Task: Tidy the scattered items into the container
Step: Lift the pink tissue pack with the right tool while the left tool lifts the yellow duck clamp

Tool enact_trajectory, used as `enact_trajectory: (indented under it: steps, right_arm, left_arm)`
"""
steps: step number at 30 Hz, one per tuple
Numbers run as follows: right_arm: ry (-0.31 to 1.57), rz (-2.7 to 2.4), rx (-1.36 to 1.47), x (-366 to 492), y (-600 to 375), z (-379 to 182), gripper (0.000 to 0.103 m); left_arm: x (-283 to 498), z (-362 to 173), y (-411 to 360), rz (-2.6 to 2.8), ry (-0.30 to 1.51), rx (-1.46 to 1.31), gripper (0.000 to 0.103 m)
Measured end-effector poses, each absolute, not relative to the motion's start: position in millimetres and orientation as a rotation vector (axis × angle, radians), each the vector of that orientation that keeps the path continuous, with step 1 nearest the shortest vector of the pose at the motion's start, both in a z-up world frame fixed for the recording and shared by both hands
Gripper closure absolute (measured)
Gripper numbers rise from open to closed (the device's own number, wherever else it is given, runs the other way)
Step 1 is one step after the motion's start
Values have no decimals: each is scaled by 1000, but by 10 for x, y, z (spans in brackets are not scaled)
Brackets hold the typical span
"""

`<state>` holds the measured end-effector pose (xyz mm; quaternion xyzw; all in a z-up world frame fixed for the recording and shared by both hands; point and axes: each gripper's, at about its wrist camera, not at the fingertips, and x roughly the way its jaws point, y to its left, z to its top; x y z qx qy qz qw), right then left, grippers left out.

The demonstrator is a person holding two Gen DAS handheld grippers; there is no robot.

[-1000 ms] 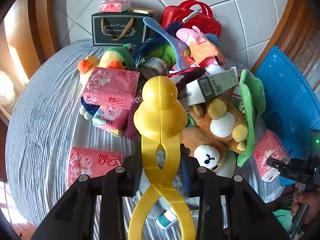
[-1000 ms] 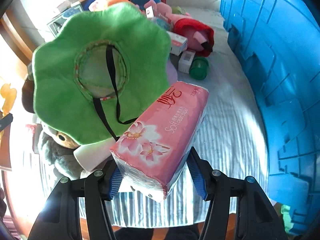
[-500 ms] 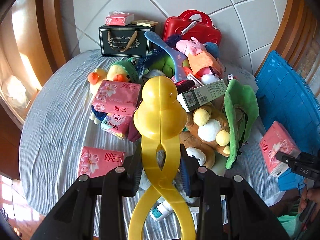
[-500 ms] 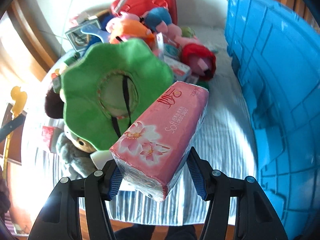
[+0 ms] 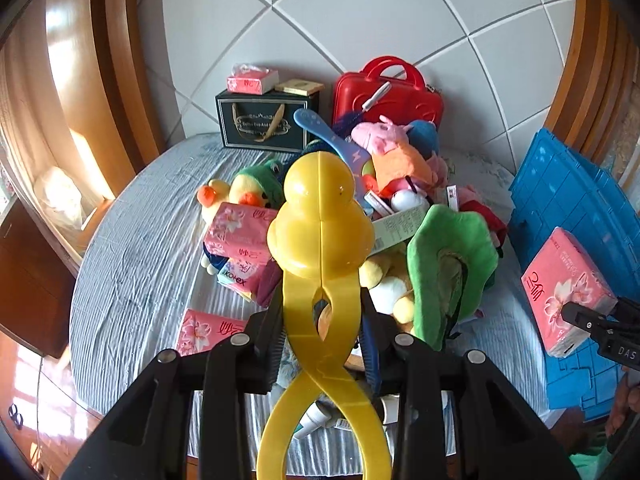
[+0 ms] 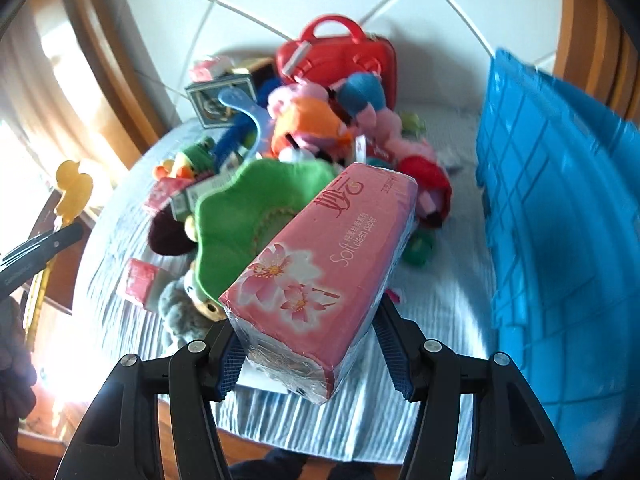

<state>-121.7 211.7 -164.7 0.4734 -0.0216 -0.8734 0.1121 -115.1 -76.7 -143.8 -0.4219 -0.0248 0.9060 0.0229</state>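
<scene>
Your right tongs clamp the pink tissue pack pointing away up-right, near end cut off — left tongs squeeze the upright yellow duck clip.

A home is indicated, probably a bedroom or living room. A round table covered with a striped grey cloth is set against a white tiled wall framed by curved wooden trim. Plush toys, tissue packs, a red toy suitcase and a dark gift bag are heaped on it.
</scene>
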Motion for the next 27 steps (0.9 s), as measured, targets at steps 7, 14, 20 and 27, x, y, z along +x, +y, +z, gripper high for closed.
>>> enact_trajectory:
  steps: [7,14,20,27]
  right_arm:
    - [-34,-2557,1297,-1179,2188,-1257,44]
    - [-25,-2545,1243,-1122,2244,-1036,44]
    - [-24,-2546,1183,-1054,2281,-857,44]
    - [-27,-2544,1119,-980,2357,-670,44]
  left_arm:
    - [-1092,-1187,-619,2841,-87,-1269,71]
    - [-1068,-941,-493,2868,-87,-1206,71]
    - [-1053,-811,-411,2886,-84,-1170,71]
    - [-1058,-656,-248,2890,-88,-1121,71]
